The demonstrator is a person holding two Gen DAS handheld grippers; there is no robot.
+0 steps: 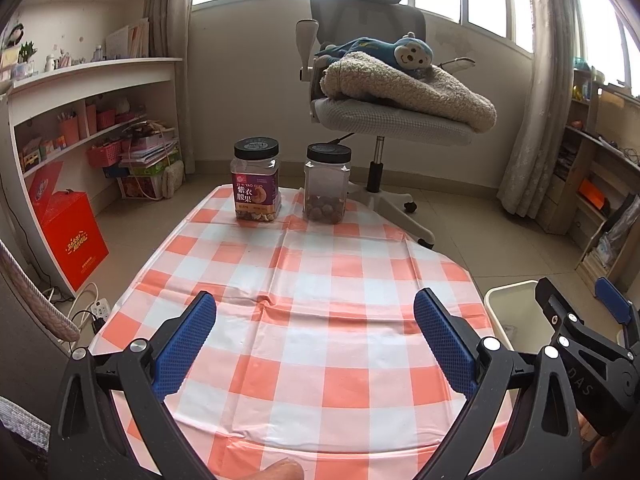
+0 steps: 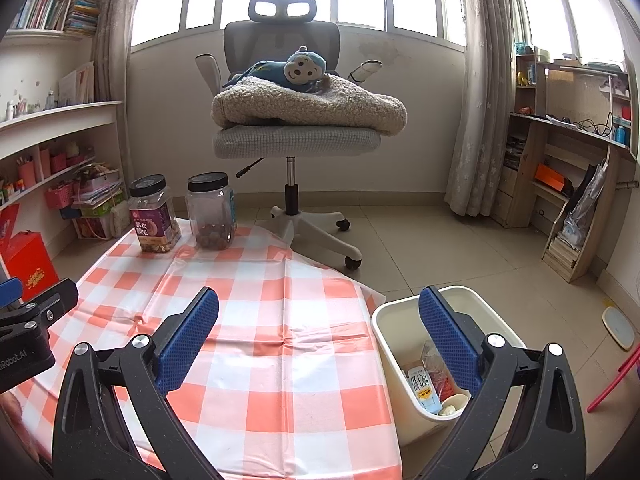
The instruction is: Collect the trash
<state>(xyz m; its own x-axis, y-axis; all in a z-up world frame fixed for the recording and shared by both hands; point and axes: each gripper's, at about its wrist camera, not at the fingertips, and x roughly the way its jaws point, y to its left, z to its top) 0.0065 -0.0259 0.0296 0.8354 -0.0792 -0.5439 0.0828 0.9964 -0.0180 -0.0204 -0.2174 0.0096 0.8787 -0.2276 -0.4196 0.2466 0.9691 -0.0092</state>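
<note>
Where table ends, bin (image 2: 400, 364) — carton (image 2: 423, 388), wrappers — two lidded jars (image 2: 154, 216)

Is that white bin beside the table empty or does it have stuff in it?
Not empty. The right wrist view looks into the white bin: a small carton and a crumpled wrapper lie at the bottom.

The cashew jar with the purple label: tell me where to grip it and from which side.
Grip the cashew jar across its flat-sided body at the label, below the wider black lid. It stands upright at the table's far edge. Come in level from the near side, slightly left, since the second jar stands close on its right.
</note>
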